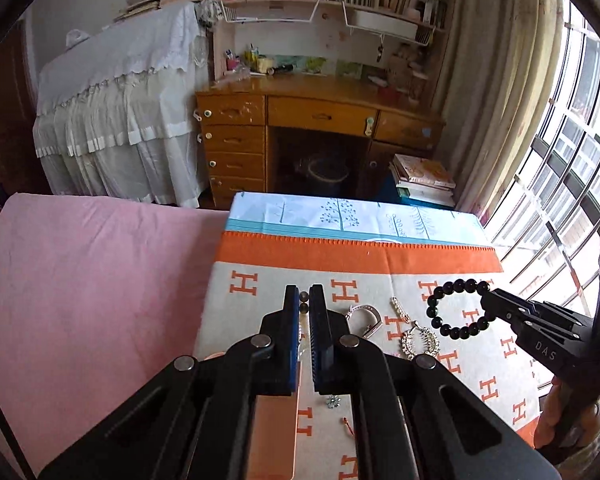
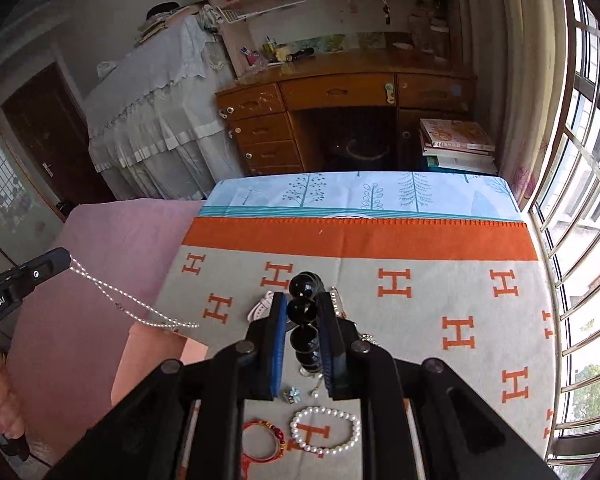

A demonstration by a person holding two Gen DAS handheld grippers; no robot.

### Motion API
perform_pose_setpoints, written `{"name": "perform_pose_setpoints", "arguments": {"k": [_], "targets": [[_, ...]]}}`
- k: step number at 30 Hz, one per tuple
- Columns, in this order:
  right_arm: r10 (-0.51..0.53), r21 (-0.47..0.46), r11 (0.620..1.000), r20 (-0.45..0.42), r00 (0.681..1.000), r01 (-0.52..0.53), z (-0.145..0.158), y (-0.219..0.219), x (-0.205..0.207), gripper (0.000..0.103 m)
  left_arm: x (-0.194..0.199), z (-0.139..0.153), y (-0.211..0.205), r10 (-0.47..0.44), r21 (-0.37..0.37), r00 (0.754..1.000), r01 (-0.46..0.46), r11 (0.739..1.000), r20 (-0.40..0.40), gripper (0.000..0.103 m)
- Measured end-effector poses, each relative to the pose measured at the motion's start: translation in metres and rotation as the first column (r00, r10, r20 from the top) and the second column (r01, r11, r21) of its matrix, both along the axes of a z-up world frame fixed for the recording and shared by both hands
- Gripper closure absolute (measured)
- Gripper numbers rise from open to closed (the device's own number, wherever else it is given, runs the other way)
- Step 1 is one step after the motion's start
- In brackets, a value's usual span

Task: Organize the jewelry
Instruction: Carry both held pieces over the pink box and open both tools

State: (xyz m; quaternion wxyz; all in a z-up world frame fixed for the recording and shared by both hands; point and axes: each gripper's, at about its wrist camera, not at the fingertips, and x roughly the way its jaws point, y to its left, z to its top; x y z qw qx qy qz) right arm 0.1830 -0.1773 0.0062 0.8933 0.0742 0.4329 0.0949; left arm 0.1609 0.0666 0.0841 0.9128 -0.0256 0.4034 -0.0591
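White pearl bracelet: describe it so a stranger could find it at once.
On the orange-H blanket, look at the near edge, below the right gripper. The white pearl bracelet lies flat there, right of a red bangle; it is the only closed ring of white beads.

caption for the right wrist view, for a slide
Right gripper holds a black bead bracelet above the H-patterned blanket.

hidden: lower beads of black bead bracelet (image 2: 305, 322) sit behind right gripper (image 2: 303, 308) pads | hidden: salmon box (image 1: 274, 432) mostly covered by left gripper (image 1: 305, 304) body | cut off: red bangle (image 2: 262, 442) partly behind gripper frame | too small: flower charm (image 2: 292, 395), type unclear | unclear: grip point of silver chain (image 2: 140, 308) at left fingertips
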Motion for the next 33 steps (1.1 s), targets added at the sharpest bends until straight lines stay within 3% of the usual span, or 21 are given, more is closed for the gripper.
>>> {"name": "perform_pose_setpoints", "arguments": {"k": [4,10,19,23,28,33], "targets": [[0.085,0.000,0.996,0.054,0.995,-0.086,0.023,0.037,-0.021,0.088,-0.029,0.014,0.026,0.020,0.006,1.000,-0.020,1.000,0.019,0.100],[0.222,-0.007,0.975,0.064,0.973,-0.222,0.024,0.100,-0.038,0.088,-0.051,-0.008,0.060,0.051,-0.001,0.998,-0.051,0.999,-0.023,0.100],[0.345,0.018,0.938,-0.025,0.938,-0.345,-0.027,0.175,-0.036,0.088,-0.067,-0.101,0.071,0.026,-0.038,0.985,-0.033,0.999,-0.172,0.100],[0.356,0.010,0.934,-0.078,0.931,-0.357,-0.057,0.197,-0.033,0.088,-0.078,-0.136,0.070,0.045,-0.002,0.982,-0.046,0.999,-0.181,0.100],[0.368,0.028,0.930,-0.144,0.919,-0.367,-0.086,0.210,-0.028,0.088,-0.085,-0.159,0.073,0.065,0.014,0.980,-0.063,0.998,-0.186,0.100],[0.416,0.063,0.909,-0.184,0.890,-0.412,-0.099,0.221,-0.035,0.088,-0.098,-0.158,0.084,0.103,0.018,0.985,-0.101,0.995,-0.136,0.100]]}}
